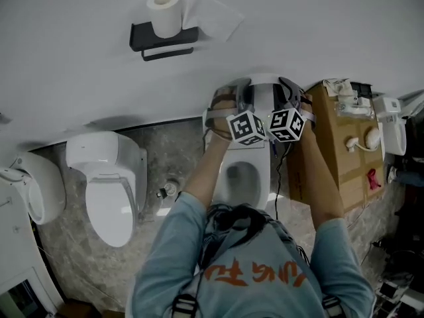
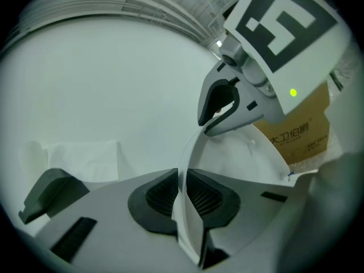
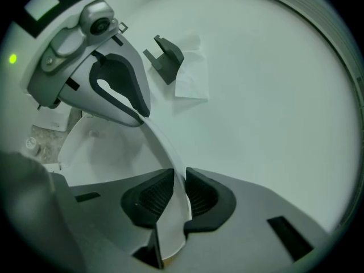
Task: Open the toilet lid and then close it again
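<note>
while the white plastic toilet lid (image 2: 239, 158) stands raised, left gripper (image 2: 181, 193) and right gripper (image 3: 175, 195) each clamp its rim.

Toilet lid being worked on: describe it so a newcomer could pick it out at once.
Right of the black paper holder on the white wall, a toilet stands in front of the person, beside a cardboard box. Its lid is raised, the rim pinched in the jaws of the left gripper and right gripper; the neighbouring toilet on the left is closed.
</note>
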Demonstrator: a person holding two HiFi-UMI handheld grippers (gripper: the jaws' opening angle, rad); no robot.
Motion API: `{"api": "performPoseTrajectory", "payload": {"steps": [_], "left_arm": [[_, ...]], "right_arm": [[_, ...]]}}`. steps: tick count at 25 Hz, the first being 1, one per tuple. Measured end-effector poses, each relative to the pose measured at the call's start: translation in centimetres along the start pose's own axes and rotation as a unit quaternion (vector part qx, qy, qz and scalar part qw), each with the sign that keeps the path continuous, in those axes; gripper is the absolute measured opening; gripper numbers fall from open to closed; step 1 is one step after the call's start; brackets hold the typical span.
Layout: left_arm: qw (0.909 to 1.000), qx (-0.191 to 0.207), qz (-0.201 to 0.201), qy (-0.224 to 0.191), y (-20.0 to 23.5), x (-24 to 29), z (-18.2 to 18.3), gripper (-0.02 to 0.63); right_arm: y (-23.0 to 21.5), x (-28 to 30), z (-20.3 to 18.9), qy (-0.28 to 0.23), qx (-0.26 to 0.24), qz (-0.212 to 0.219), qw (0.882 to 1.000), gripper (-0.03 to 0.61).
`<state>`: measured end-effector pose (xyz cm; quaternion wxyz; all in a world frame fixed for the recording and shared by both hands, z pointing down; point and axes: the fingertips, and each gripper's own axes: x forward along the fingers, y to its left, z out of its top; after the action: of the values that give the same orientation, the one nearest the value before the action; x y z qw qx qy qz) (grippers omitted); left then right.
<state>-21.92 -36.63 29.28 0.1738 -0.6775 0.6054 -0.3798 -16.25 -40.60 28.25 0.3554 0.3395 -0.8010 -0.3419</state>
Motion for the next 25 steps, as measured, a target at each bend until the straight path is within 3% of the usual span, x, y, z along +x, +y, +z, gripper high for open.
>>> {"api": "performPoseTrajectory", "payload": {"steps": [2, 5, 11, 16, 22, 25], "left_arm": [[0.9997, 0.017, -0.015, -0.012, -0.1, -0.2, 0.3, 0.058], [0.9997, 0.004, -0.021, -0.009, 0.0, -1.1, -0.1, 0.058], [0.9997, -0.005, 0.007, -0.023, -1.2, -5.6, 1.2, 0.058], [0.9981, -0.049, -0.019, -0.033, -5.0, -10.2, 2.8, 0.058], [0.9962, -0.063, -0.056, -0.025, -9.1, -16.0, 3.1, 0.058], [0.9922, -0.108, -0.063, -0.003, -10.8, -18.6, 2.5, 0.057]], "right_arm": [[-0.1, -0.6, -0.1, -0.002, 0.011, 0.001, 1.0, 0.085], [-0.2, -2.6, -0.6, -0.002, 0.047, -0.001, 0.999, 0.103], [-1.3, -10.2, -5.2, 0.007, 0.139, -0.023, 0.99, 0.095], [-1.1, -16.5, -7.8, -0.024, 0.283, -0.009, 0.959, 0.091], [1.3, -20.9, -11.5, -0.045, 0.385, 0.005, 0.922, 0.087], [2.8, -22.3, -12.9, -0.05, 0.427, 0.017, 0.903, 0.084]]}}
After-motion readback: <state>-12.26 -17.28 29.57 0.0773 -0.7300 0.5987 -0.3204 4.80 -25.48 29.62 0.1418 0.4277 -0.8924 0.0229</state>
